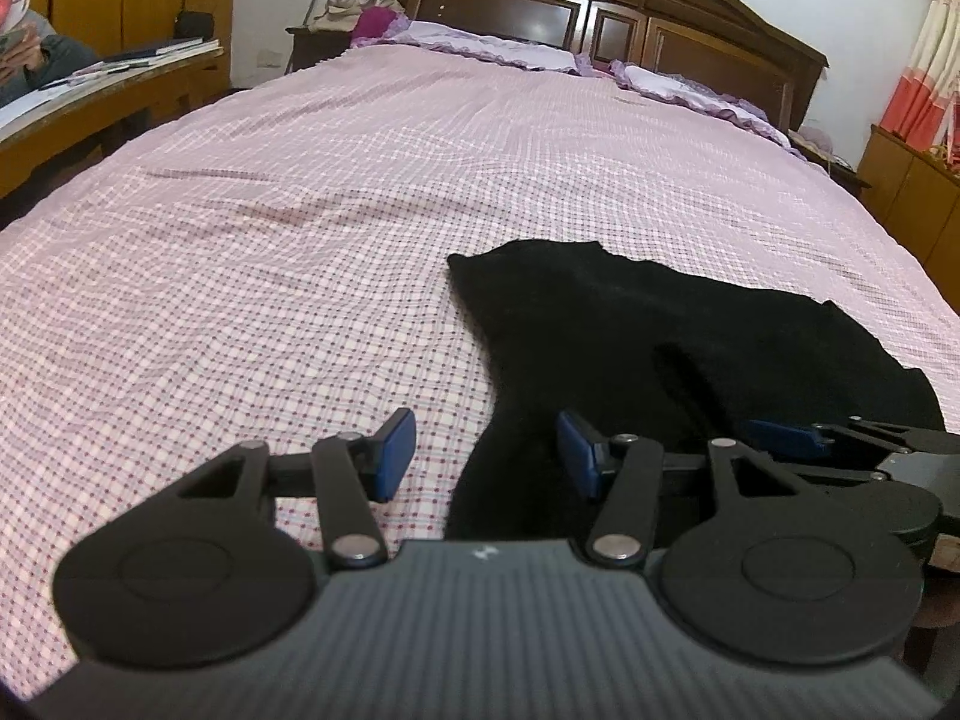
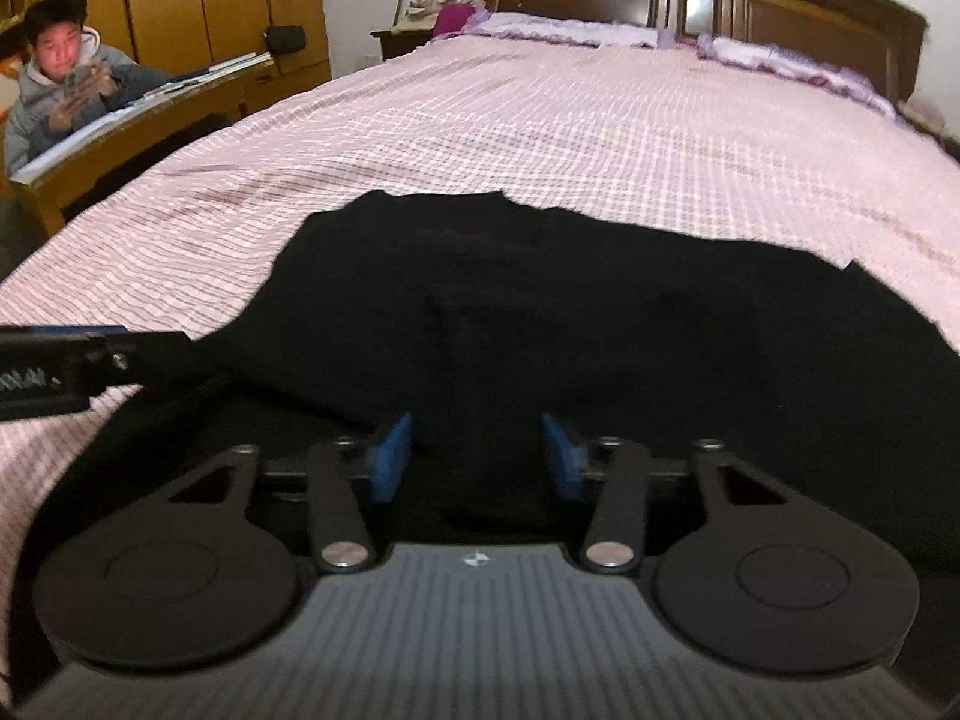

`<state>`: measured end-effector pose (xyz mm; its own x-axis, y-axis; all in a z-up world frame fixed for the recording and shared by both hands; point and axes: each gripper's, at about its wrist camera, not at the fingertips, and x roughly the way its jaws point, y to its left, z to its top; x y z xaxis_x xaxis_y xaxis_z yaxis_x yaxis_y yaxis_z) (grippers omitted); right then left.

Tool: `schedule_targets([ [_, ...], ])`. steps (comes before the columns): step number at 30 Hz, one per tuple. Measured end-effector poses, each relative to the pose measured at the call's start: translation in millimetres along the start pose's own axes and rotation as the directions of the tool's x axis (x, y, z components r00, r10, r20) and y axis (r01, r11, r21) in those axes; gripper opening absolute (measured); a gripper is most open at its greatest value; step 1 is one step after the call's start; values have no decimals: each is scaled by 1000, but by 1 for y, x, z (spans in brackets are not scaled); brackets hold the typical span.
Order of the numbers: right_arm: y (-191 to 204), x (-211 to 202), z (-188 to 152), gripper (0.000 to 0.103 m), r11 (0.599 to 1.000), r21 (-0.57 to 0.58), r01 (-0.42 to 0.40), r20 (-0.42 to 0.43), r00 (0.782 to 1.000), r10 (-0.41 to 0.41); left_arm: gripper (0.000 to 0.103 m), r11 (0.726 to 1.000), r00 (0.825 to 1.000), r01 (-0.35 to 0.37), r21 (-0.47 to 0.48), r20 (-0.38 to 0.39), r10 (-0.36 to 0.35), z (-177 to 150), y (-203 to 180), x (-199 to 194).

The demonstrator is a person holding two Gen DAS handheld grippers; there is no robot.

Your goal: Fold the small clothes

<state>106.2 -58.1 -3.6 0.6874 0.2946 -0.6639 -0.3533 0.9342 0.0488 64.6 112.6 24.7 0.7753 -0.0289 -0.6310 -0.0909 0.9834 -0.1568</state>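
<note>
Both jaws gape wide and empty, left gripper straddling the near left edge of the flat black knit garment on the pink checked bedsheet, right gripper over its near middle, so a deep bite likely snags sheet too.

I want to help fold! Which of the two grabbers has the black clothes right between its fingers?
The right gripper: only black garment lies between its open blue pads. The left gripper straddles the garment's edge, one pad over the checked bedsheet.
</note>
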Motion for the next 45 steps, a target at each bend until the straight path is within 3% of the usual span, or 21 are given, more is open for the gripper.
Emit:
schedule_targets([
  [1, -3, -1, 0, 34, 1000, 8, -3, 4, 1000, 3, 54, 1000, 1000, 4, 3, 1, -4, 0, -1, 0],
  [3, -13, -6, 2, 15, 999, 40, -28, 11, 1000, 28, 54, 1000, 1000, 12, 10, 4, -12, 1, -4, -1],
  [4, -17, -8, 3, 12, 997, 60, -39, 14, 999, 38, 54, 1000, 1000, 15, 13, 5, -15, 2, -5, -1],
  [9, -42, -25, 8, 9, 977, 181, -115, 58, 993, 106, 54, 998, 999, 33, 44, 17, -34, 6, -17, -1],
  [17, -86, -65, 21, 9, 948, 293, -128, 154, 984, 86, 54, 994, 997, 59, 95, 51, -64, 21, -38, 7],
  [24, -142, -108, 27, 8, 935, 348, -69, 228, 974, -12, 54, 990, 994, 88, 110, 59, -95, 32, -48, 25],
  [29, -185, -122, 12, 8, 916, 402, 6, 220, 970, -103, 54, 992, 996, 77, 100, 44, -82, 28, -49, 41],
  [39, -243, -86, -45, 9, 838, 530, 131, 83, 975, -205, 54, 990, 1000, 8, 140, 1, -9, 10, -50, 69],
  [45, -260, -67, -69, 9, 796, 569, 206, 52, 957, -285, 56, 986, 1000, -5, 165, 3, 5, 8, -51, 74],
])
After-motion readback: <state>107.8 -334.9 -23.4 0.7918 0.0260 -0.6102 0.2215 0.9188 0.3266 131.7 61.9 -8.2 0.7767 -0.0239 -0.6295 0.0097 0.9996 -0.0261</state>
